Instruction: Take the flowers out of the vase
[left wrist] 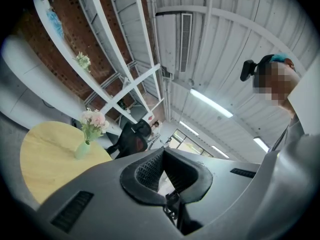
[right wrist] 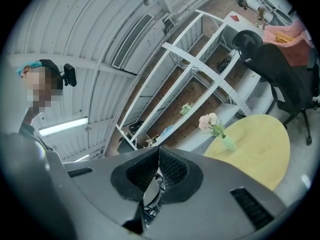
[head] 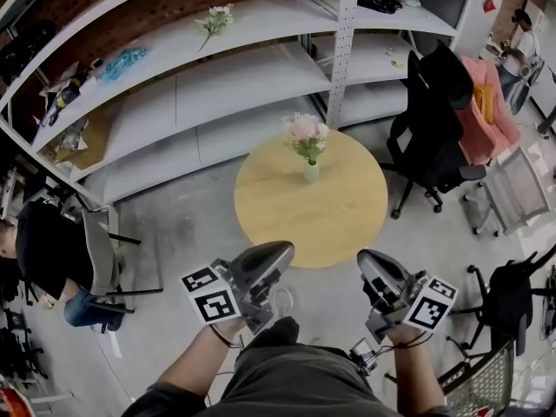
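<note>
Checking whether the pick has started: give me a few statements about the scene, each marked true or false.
1. The flowers stand in the vase on the round table. True.
2. The left gripper holds a flower. False: its fingers are shut on nothing.
3. The vase lies tipped over. False: it stands upright.
4. A second bunch of flowers lies on a shelf. True.

Smooth matt wooden table [head: 340, 220]
</note>
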A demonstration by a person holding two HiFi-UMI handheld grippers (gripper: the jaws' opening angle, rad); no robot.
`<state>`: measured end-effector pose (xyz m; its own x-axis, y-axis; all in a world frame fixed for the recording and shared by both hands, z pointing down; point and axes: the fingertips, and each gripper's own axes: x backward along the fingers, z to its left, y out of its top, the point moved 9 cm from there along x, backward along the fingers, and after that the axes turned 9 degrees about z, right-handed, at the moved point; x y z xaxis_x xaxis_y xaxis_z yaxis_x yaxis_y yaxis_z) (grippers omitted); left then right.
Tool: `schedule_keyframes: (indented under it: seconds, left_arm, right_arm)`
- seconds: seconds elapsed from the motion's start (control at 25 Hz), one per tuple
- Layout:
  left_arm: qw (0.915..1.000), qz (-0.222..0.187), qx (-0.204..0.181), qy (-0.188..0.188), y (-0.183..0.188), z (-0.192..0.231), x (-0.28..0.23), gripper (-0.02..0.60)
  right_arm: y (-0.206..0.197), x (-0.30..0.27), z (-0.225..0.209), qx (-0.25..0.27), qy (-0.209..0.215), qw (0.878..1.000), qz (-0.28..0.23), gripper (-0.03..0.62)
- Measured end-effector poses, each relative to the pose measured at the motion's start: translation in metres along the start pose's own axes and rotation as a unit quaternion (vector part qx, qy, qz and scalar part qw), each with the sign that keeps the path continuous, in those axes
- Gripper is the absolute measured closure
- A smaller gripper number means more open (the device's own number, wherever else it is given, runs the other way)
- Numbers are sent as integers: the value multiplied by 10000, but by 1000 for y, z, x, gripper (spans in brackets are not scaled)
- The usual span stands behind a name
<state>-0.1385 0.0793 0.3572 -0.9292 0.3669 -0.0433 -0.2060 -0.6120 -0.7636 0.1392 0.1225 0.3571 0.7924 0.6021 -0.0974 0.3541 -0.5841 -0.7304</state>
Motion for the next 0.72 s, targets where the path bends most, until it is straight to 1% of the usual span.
schedule_keyframes:
  seconds: [0.16, 0.4, 0.48, 0.6, 0.72]
  left_arm:
    - [9999, 59, 15, -92, 24, 33, -3, 572]
    - [9996, 227, -113, -154, 59, 80, -14, 572]
    - [9994, 284, -139, -109, 67, 94, -21, 572]
    - [9987, 404, -285, 72, 78, 117, -31, 572]
    - [9978, 518, -393, 161, 88, 141, -42, 572]
  right_arm:
    - [17, -33, -9, 25, -110, 9999, -32, 579]
    - [41, -72, -17, 83, -313, 9993, -165, 579]
    - [45, -80, -22, 44, -373, 9991, -189, 579]
    - [49, -91, -31, -54, -471, 9987, -183, 579]
    - [54, -102, -43, -186, -553, 9981, -172, 579]
